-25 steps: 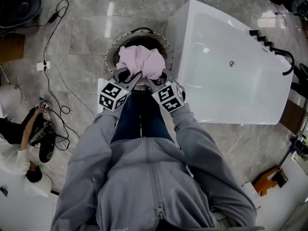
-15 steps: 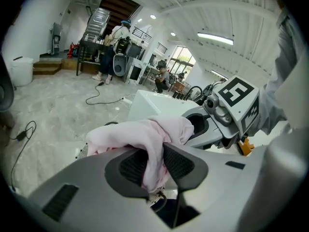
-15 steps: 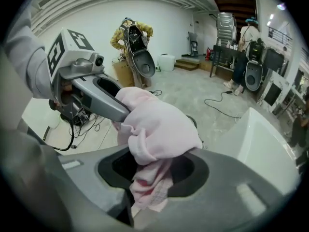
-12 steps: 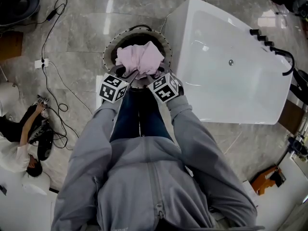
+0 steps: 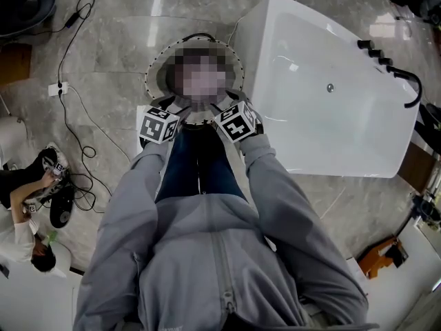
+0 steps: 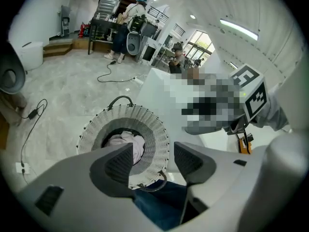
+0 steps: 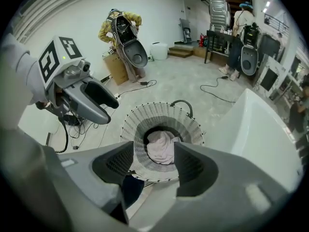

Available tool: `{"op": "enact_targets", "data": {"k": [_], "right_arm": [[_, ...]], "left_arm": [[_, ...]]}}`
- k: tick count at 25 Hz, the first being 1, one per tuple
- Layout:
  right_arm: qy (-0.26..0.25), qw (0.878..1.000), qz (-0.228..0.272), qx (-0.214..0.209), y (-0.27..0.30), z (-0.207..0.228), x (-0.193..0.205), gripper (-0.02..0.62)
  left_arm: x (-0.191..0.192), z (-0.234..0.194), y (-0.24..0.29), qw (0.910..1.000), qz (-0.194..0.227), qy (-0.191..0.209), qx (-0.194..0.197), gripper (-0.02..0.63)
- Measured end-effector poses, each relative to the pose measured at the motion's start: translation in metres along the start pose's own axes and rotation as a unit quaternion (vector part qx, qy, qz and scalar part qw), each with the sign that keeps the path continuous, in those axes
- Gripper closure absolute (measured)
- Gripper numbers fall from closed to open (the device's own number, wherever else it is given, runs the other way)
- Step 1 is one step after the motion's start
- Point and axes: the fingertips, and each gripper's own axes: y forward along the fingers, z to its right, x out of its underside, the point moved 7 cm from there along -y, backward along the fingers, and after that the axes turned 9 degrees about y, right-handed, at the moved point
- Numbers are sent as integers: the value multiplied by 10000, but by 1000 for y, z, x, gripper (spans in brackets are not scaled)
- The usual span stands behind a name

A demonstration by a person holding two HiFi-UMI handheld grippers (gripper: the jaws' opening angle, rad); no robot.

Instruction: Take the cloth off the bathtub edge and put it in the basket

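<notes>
The cloth (image 7: 161, 146) is soft, matt pink fabric, crumpled into loose folds. The basket (image 7: 190, 124) round it looks like white plastic weave, ribbed and open, with a matt finish. The bathtub (image 5: 331, 126) is smooth, glossy white and catches lamp glare. Its tap (image 5: 408, 83) is black with a dull sheen. The floor (image 5: 117, 47) is polished grey stone with pale veins and bright reflections. The jacket (image 5: 207, 267) is matt grey knit cloth with a zip. The trousers (image 5: 200, 171) are dark blue denim.
</notes>
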Motion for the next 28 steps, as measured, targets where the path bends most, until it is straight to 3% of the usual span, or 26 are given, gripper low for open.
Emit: {"op": "enact_targets", "data": {"k": [8,9,11,13,15,20,28], "right_arm": [[467,9983,359,-4,-12,1,-2,351],[483,9978,446,5,-15,0,-5,351],[492,9968,635,32,-23,-1,-10,367],[422,9957,812,112,-33,-5,-18,386],[322,9940,1013,246,-45,-8,-25,476],[438,9859,1547,470,-84,-15,-39,591],[265,9684,2319,875,-164,-33,-58,591]], "left_arm": [[-11,4,-8,9992,326,56,-206,362],[-14,5,-10,9990,381,97,-224,383],[-20,7,-17,9981,510,220,-283,515],[-26,10,-25,9966,684,355,-299,553],[-32,14,-33,9945,841,515,-343,578],[-48,28,-60,9880,1206,840,-474,600],[-87,55,-121,9684,1957,1281,-864,601]]}}
